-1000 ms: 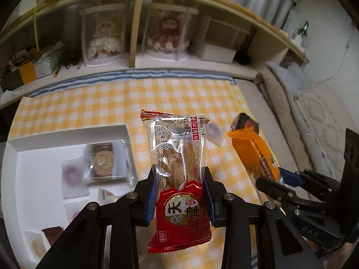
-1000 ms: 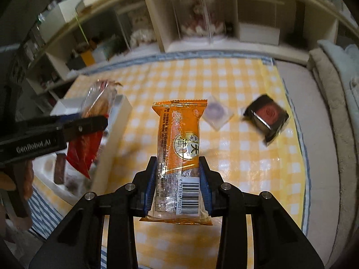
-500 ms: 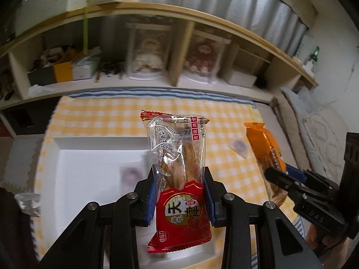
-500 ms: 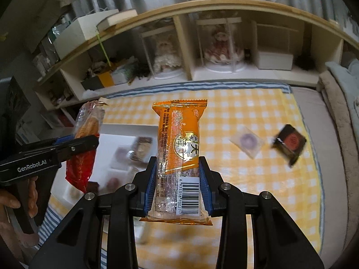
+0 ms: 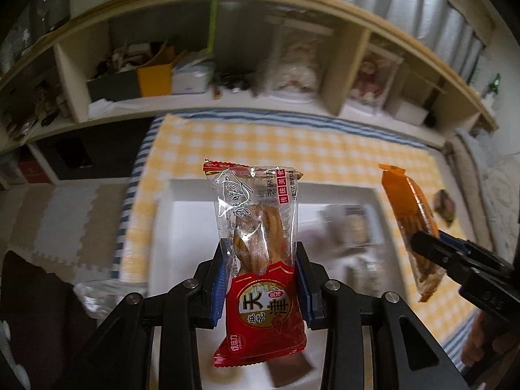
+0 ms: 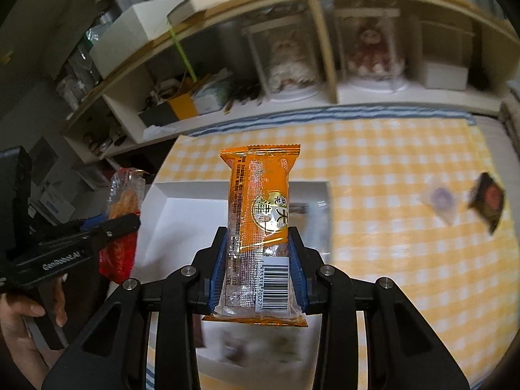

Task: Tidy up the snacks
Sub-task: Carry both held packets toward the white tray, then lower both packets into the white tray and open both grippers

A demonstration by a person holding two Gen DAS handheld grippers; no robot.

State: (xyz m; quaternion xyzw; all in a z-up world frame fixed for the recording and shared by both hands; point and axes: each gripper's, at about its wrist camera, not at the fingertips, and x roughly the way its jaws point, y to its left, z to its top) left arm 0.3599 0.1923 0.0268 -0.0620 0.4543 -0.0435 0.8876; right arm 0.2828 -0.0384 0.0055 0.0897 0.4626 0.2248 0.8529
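Observation:
My left gripper [image 5: 260, 279] is shut on a red and clear snack packet [image 5: 260, 253] and holds it upright above the white tray [image 5: 182, 214]. My right gripper [image 6: 258, 273] is shut on an orange snack packet [image 6: 260, 214] and holds it upright over the same tray [image 6: 169, 208]. The orange packet also shows at the right of the left wrist view [image 5: 412, 221]. The red packet shows at the left of the right wrist view [image 6: 122, 217]. Blurred small snacks lie in the tray [image 5: 351, 227].
A yellow checked cloth [image 6: 390, 169] covers the surface. A dark wrapped snack [image 6: 487, 200] and a clear pouch with a purple sweet [image 6: 438, 198] lie on it to the right of the tray. Wooden shelves [image 6: 325, 74] stand behind. Foam floor mats [image 5: 58, 221] lie left.
Both grippers have swung left with their packets still held. The tray now lies under both, and the loose snacks on the cloth have slid to the right of the views.

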